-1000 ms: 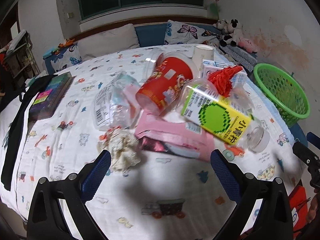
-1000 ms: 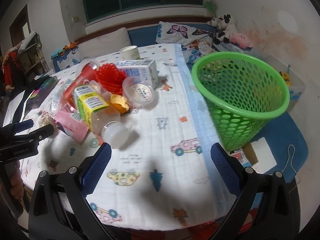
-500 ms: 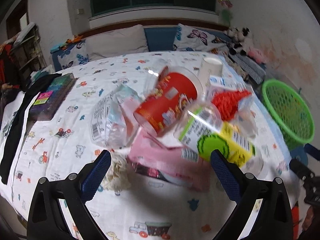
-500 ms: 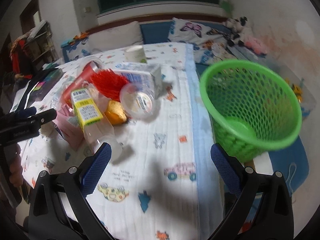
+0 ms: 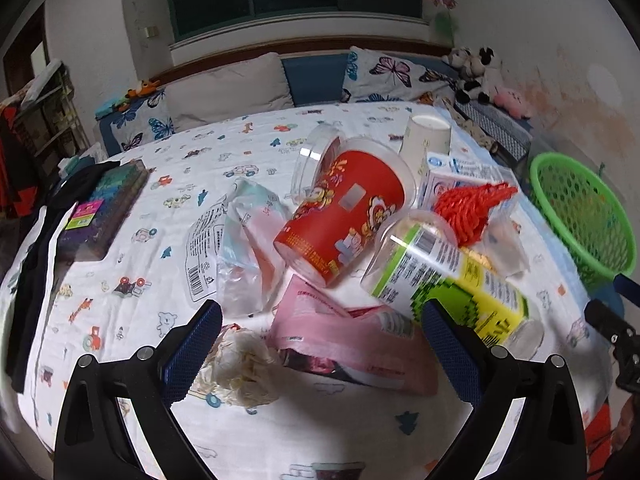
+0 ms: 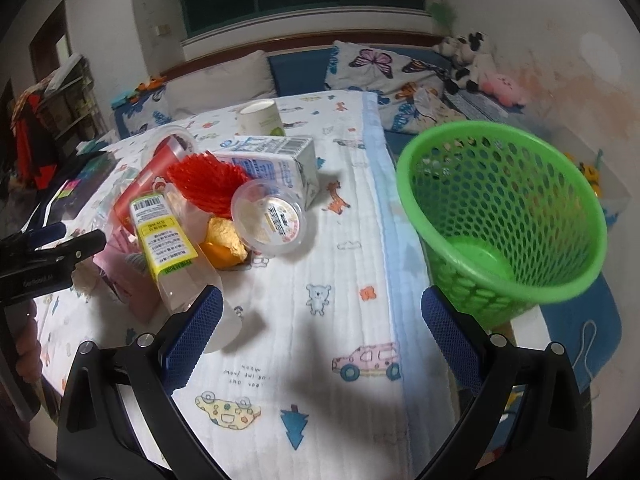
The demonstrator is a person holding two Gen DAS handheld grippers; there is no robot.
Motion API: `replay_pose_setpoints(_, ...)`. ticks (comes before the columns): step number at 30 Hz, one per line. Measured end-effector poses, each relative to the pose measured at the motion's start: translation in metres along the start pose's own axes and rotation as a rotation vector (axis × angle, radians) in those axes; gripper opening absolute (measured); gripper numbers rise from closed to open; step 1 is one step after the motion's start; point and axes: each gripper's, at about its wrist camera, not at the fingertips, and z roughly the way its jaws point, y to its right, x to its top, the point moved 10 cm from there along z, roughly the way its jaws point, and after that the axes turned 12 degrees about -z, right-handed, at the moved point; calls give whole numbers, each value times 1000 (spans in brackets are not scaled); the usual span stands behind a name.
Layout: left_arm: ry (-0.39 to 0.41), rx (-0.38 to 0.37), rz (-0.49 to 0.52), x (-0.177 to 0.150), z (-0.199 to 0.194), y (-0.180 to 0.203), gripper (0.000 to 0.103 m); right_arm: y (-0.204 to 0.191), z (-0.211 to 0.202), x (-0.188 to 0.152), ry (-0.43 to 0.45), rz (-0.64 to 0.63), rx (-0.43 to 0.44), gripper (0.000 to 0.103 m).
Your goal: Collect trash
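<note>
A heap of trash lies on the patterned bedsheet (image 5: pixel 248 152): a red tub (image 5: pixel 344 216), a yellow-green bottle (image 5: pixel 448 280), a pink wrapper (image 5: pixel 352 340), a crumpled tissue (image 5: pixel 244 368), a clear plastic bag (image 5: pixel 232 256), red netting (image 5: pixel 472 204), a milk carton (image 6: pixel 272 164), a clear lidded cup (image 6: pixel 268 220) and a paper cup (image 6: pixel 260 118). My left gripper (image 5: pixel 320 348) is open, over the pink wrapper and tissue. My right gripper (image 6: pixel 320 328) is open above bare sheet, between the bottle (image 6: pixel 168 248) and the green basket (image 6: pixel 500 216).
The green basket (image 5: pixel 580 220) stands off the bed's right edge. A dark book (image 5: pixel 104 208) and black clothing (image 5: pixel 36 272) lie at the left. Pillows (image 5: pixel 228 88) and plush toys (image 5: pixel 476 72) line the far side, by the wall.
Both grippers moved forward toward the trash heap, which now looks larger and nearer. In the right view the basket shifted right. Both stay open.
</note>
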Motion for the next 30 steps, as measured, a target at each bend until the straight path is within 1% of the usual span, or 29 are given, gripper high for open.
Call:
replay_pose_setpoints(3,6,-5,16,0,-1,-3,97,-1,-2,-5,-6,24,-18,98)
replay_pose_setpoints(9,20,-46,17,4,-6,-13,97,-2,-9,-10,-23,42,-71,98)
replay_pose_setpoints(15,27,-76,-19,7,-10,-30,97,-8,-15,-10,-40,55,-96,98)
replay_pose_setpoints(18,35,-86,-12,8,-11,-34,97,-13,-18,-10,-49,55,-109,98)
replay_pose_setpoints(22,57,-83,-2,11,-10,-41,97,-22,-19,-9,-57,78,-102,98)
replay_pose_setpoints(25,41,-97,-14,8,-4,-47,97,-28,-17,-9,-69,93,-109,98)
replay_pose_setpoints(30,14,-94,-28,4,12,-61,97,-35,-20,-7,-71,106,-150,98)
